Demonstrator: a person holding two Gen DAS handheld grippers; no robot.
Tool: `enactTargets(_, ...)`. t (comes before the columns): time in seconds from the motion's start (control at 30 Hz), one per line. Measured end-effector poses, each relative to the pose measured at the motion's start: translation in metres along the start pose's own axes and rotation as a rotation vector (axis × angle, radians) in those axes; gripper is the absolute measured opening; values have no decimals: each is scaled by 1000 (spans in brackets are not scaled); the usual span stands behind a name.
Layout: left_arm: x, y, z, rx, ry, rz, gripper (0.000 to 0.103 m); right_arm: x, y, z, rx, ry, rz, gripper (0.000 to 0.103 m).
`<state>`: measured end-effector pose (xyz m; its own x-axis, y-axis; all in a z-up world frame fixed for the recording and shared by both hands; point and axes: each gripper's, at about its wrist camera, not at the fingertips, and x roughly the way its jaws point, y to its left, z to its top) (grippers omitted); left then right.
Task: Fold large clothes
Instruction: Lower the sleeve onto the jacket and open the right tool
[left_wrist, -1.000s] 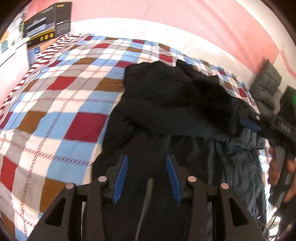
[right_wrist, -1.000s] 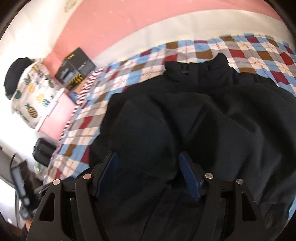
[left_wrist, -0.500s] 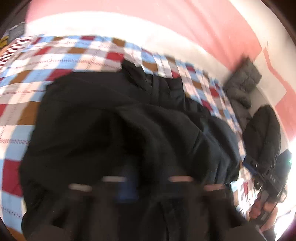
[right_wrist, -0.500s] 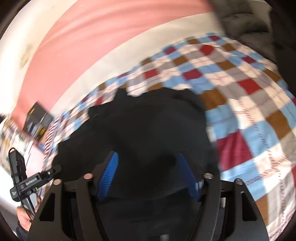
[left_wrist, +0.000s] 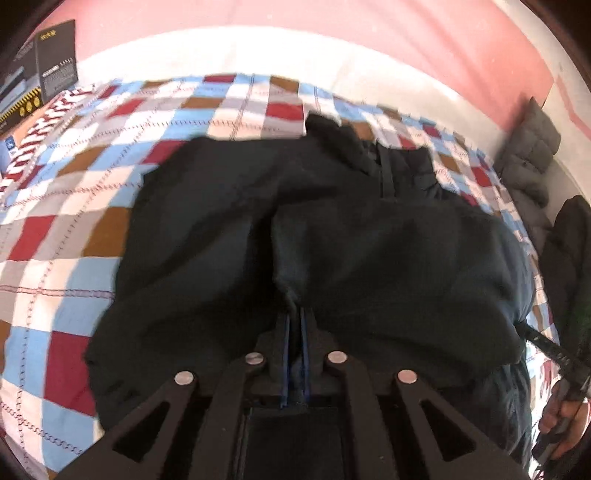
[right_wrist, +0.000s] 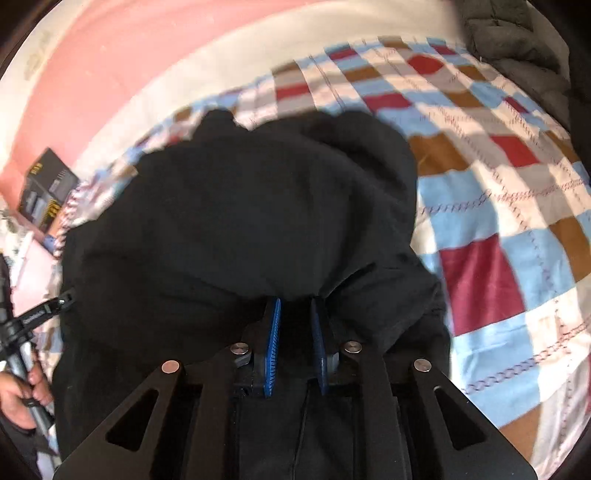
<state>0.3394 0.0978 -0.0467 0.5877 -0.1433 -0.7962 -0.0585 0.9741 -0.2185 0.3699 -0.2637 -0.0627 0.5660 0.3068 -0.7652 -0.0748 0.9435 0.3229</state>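
Left gripper (left_wrist: 294, 321) pinches the black jacket (left_wrist: 332, 240) shut-jawed while right gripper (right_wrist: 295, 314) jaws are closing, seemingly gripping fabric, to fold it on the bed (left_wrist: 55, 229).

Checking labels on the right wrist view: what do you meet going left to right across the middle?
Hand holding the other tool, black box at the far left edge, black jacket with the right tongs closing on a bunch of it, checked bedspread.
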Motion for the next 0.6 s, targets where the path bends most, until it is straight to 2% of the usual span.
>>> enactTargets(0.1, -24, 6, 1, -5, -62, 57, 9, -27, -15, 14, 0, -88, -34, 17)
enactTargets(0.2, -39, 6, 14, -58, -101, 11, 9, -24, -27, 37, 21, -102, -58, 17)
enactTargets(0.27, -38, -14, 26, 0, -123, 0, 9, -14, -27, 49, 15, -102, -65, 17)
enactTargets(0.37, -9, -47, 41, 133, -130, 39, 10, 14, -24, 67, 2, -85, -86, 17)
enactTargets(0.43, 33, -49, 48, 134, -56, 72, 10, 43, -30, 76, 5, -37, -116, 16)
enactTargets(0.5, 70, -40, 50, 107, -1, 73, 9, 60, -38, 73, 22, 8, -124, 14)
enactTargets(0.6, 89, -36, 50, 137, -34, 74, 6, 67, -41, 70, 7, -1, -135, 13)
